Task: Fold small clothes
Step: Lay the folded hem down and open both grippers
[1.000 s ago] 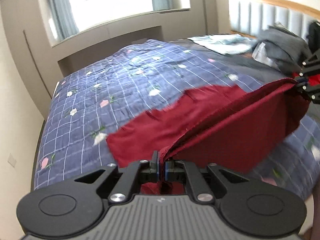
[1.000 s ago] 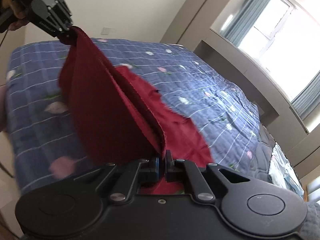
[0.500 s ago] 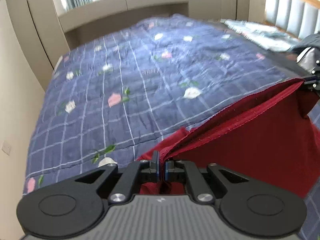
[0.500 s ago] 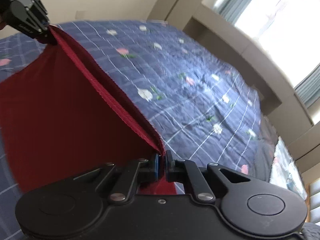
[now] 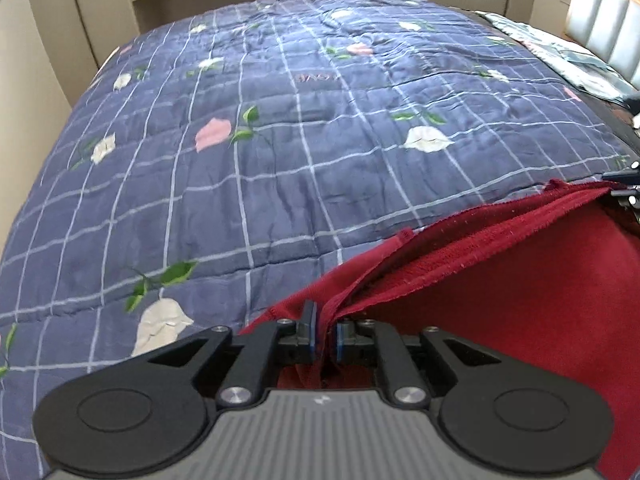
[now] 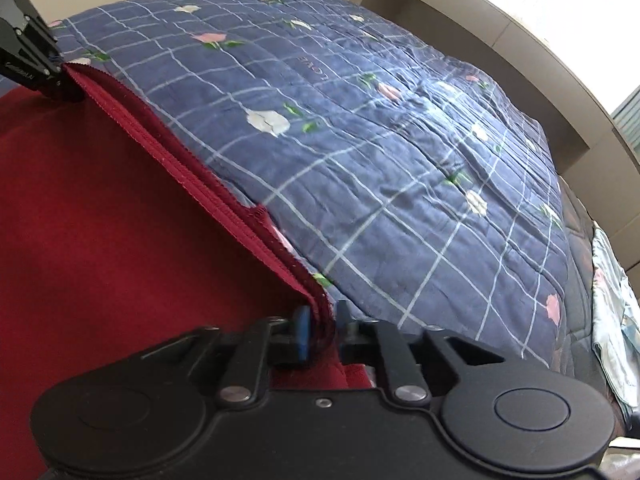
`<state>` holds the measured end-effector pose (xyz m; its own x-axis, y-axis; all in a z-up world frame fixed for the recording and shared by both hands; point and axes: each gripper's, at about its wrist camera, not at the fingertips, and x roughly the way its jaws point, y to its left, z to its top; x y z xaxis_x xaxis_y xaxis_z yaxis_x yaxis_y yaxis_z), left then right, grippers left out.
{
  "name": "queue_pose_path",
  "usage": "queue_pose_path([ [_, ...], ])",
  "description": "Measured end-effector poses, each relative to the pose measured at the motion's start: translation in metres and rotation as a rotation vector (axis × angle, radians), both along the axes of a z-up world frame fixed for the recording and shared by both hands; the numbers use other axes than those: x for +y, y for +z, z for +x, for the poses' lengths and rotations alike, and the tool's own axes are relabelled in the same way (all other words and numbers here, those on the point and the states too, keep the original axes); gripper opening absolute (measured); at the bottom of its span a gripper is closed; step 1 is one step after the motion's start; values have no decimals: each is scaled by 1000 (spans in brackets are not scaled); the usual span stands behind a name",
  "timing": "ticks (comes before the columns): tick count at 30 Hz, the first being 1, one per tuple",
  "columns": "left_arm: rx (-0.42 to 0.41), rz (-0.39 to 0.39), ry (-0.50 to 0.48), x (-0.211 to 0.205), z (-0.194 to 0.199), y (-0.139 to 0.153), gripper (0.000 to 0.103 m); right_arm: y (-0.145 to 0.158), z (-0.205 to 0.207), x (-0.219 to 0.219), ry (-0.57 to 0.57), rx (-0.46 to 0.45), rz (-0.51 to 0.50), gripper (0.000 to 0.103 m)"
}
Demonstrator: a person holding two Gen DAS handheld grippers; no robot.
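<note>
Matt red cloth garment [image 5: 520,300] with rough ribbed hem; creased quilted cotton-like bedspread [image 5: 280,160].

— Where did your cameras look from?
— Each rode my tongs, low and close over the bed [image 5: 304,168], looking along the fingers.
— Any overlap?
— Both saw the quilt [image 6: 400,168] and red cloth [image 5: 540,312].

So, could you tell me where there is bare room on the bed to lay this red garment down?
The blue checked floral quilt lies bare from the dark red knit garment's held edge to the far wall. It is crowded toward the headboard, where pale patterned bedding lies, and near the left gripper and right gripper.
</note>
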<state>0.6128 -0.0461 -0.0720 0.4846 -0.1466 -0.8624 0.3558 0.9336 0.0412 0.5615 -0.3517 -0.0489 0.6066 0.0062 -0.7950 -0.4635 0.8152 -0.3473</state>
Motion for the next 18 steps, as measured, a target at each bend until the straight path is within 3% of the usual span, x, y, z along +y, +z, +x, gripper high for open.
queue_pose_path([
  [2, 1, -19, 26, 3, 1, -1, 28, 0, 3, -8, -40, -21, 19, 51],
  [4, -10, -31, 48, 7, 2, 1, 56, 2, 4, -15, -78, -42, 38, 62],
  [5, -28, -24, 74, 9, 2, 3, 82, 2, 4, -17, -94, -65, 29, 76],
  [6, -52, -13, 105, 11, 2, 6, 91, 2, 3, -19, -112, -98, 13, 87],
  [9, -97, 11, 159, 17, 4, 11, 91, 4, 5, -29, -143, -125, 18, 96],
  [15, -142, 9, 263, 39, 9, 26, 97, 13, 13, -49, -290, -216, -23, 99],
  [18, -178, -24, 279, 48, 0, 34, 99, 23, 3, -67, -334, -258, 55, 98],
])
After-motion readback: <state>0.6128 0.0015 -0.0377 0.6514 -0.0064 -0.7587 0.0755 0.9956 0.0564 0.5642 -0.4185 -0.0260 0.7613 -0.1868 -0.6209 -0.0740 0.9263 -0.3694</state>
